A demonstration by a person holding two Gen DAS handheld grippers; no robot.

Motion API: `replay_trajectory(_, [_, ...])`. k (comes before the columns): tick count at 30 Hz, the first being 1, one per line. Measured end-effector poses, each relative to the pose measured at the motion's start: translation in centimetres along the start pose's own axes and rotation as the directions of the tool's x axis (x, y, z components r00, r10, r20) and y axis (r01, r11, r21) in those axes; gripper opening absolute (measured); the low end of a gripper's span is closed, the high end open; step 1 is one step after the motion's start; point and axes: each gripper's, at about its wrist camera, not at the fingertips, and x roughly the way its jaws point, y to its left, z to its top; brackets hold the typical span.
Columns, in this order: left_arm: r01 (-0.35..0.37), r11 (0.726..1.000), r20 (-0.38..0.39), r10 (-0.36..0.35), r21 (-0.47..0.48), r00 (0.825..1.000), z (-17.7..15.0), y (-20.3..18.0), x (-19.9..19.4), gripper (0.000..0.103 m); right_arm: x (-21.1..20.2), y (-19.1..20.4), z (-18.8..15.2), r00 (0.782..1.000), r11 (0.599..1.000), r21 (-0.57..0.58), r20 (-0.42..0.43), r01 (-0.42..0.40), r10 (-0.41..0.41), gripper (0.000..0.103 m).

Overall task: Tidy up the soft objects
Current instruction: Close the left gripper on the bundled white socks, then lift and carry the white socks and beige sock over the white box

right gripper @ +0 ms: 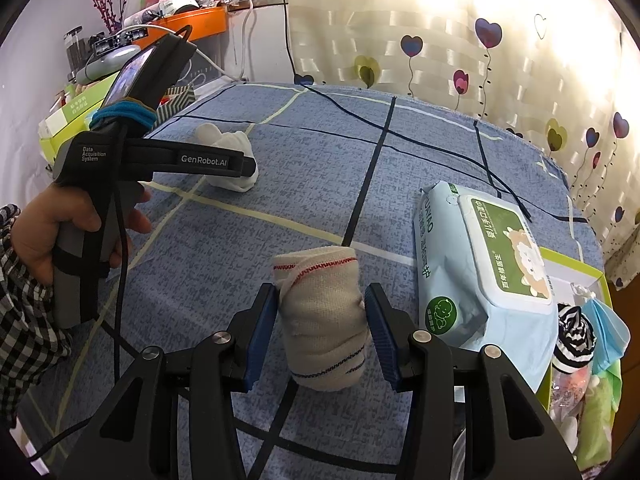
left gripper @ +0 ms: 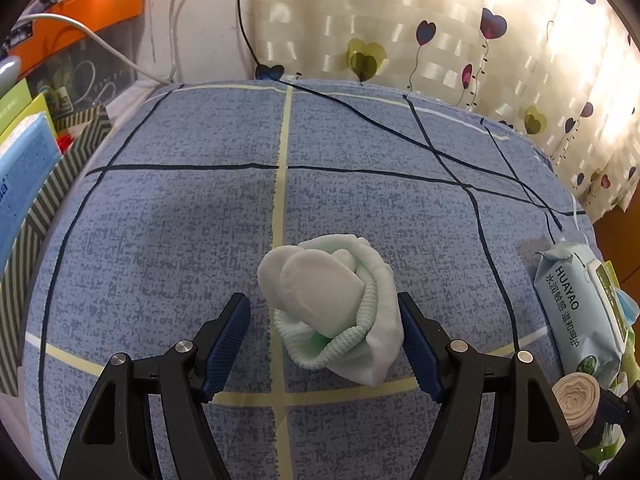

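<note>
A rolled white and pale green sock bundle (left gripper: 332, 312) lies on the blue checked bedsheet (left gripper: 180, 220). My left gripper (left gripper: 321, 297) straddles it, open: the right pad touches the bundle's side and the left pad stands clear of it. In the right wrist view the left gripper (right gripper: 250, 166) reaches over the same bundle (right gripper: 230, 140), held by a person's hand (right gripper: 36, 240). My right gripper (right gripper: 320, 288) is shut on a beige bandage roll (right gripper: 320, 320) with red and dark stitching, both pads pressing its sides. That roll (left gripper: 576, 404) shows end-on at the lower right of the left wrist view.
A pack of wet wipes (right gripper: 492, 272) lies on the sheet right of the roll. Beyond it a green box (right gripper: 576, 264) holds a striped sock (right gripper: 574, 340) and a blue mask (right gripper: 608, 332). Striped boxes (left gripper: 52, 192) and an orange shelf (left gripper: 80, 12) line the left side. Curtains (left gripper: 440, 32) hang behind.
</note>
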Motion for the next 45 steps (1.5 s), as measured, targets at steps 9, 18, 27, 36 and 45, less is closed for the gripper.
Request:
replay_trajectory(9, [0.008, 0.999, 0.024, -0.009, 0.037, 1.0, -0.1, -0.8, -0.5, 0.037, 0.0, -0.1, 0.0, 1.0, 1.0, 0.002, 0.0, 0.001, -0.001, 0.047])
replay_trajectory(18, [-0.006, 0.998, 0.038, 0.004, 0.055, 0.999, -0.2, -1.1, -0.9, 0.029, 0.1, -0.4, 0.0, 1.0, 1.0, 0.012, -0.004, 0.002, -0.002, 0.047])
replay_trajectory(27, [-0.005, 0.999, 0.055, 0.002, 0.053, 0.999, -0.4, -1.3, -2.0, 0.029, 0.2, -0.6, -0.1, 1.0, 1.0, 0.026, 0.01, -0.005, 0.005, 0.041])
replay_trajectory(36, [-0.007, 0.999, 0.046, 0.004, 0.046, 0.999, -0.7, -1.3, -1.9, 0.029, 0.8, -2.3, 0.4, 1.0, 0.995, 0.104, 0.005, -0.007, 0.007, 0.044])
replay_trajectory(45, [-0.007, 0.999, 0.03, 0.005, 0.041, 1.0, -0.8, -1.2, -1.3, 0.03, 2.2, -1.6, 1.0, 1.0, 0.994, 0.107, -0.03, 0.004, -0.001, 0.052])
